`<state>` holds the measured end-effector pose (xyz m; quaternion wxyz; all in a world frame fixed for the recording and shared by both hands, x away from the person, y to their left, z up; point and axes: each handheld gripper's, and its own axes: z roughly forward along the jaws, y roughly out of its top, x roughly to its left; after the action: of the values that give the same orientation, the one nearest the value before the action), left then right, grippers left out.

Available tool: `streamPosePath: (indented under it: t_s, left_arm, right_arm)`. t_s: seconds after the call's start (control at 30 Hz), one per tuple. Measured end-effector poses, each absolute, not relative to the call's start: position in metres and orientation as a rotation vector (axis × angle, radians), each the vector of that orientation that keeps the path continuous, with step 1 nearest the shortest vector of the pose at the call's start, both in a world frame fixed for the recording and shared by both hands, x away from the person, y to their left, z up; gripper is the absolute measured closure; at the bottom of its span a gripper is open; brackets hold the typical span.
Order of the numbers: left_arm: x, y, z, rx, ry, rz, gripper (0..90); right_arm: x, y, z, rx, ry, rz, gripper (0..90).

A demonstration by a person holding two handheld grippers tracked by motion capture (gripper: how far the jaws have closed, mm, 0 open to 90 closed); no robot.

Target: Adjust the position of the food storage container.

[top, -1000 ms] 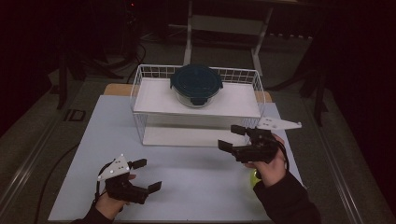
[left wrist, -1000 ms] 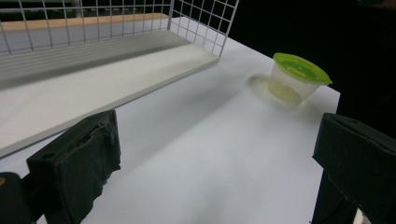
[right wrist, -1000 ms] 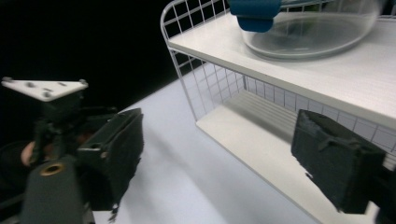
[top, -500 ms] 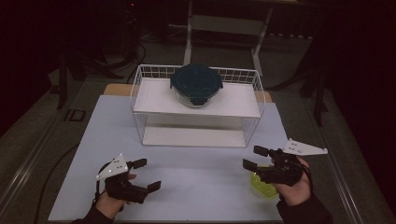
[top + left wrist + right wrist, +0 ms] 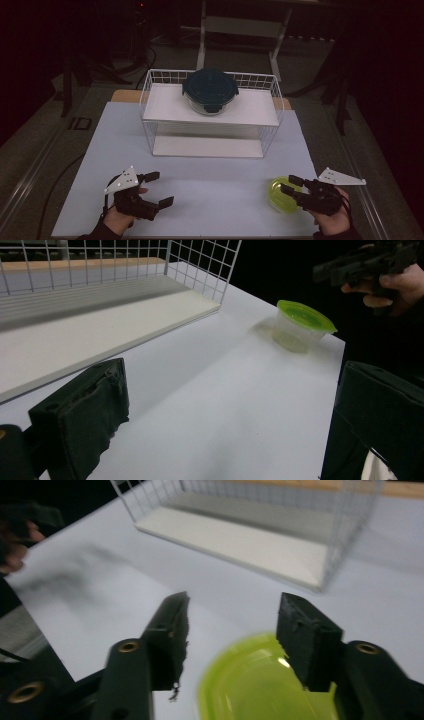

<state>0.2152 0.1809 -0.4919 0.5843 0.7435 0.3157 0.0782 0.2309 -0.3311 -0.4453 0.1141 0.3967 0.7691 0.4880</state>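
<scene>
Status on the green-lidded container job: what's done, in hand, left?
Done: a dark-lidded glass container already sits on the top shelf of the white wire rack. In hand: the right hand-held gripper is over the green-lidded container near the table's edge, jaws just closing but not gripping it. Left: grasp and move it, probably to the rack. The left hand-held gripper rests open.

Lidded bowl (image 5: 210,91) atop wire rack (image 5: 150,95); small container (image 5: 280,195) front right.
</scene>
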Motion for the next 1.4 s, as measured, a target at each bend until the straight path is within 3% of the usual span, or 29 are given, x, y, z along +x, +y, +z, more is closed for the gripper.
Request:
streamPosePath:
  t_s: [0.23,0.27,0.3,0.47,0.83,1.4]
  left_arm:
    - [0.215,0.181,-0.492,1.732,0.735,0.184,0.4]
    - [0.215,0.181,-0.492,1.732,0.735,0.184,0.4]
    - [0.216,0.181,-0.492,1.735,0.736,0.186,0.4]
    - [0.215,0.18,-0.492,1.737,0.731,0.187,0.4]
    - [0.216,0.179,-0.492,1.74,0.722,0.19,0.4]
    - [0.216,0.179,-0.492,1.748,0.718,0.194,0.4]
  right_arm:
    - [0.217,-0.36,-0.459,1.252,2.228,1.357,74.3]
    - [0.217,-0.36,-0.459,1.252,2.228,1.357,74.3]
    - [0.214,-0.366,-0.463,1.264,2.227,1.331,80.8]
    - [0.21,-0.38,-0.47,1.313,2.211,1.289,88.7]
    - [0.212,-0.398,-0.499,1.465,2.199,1.174,90.0]
    - [0.223,-0.37,-0.523,1.45,2.36,1.139,90.0]
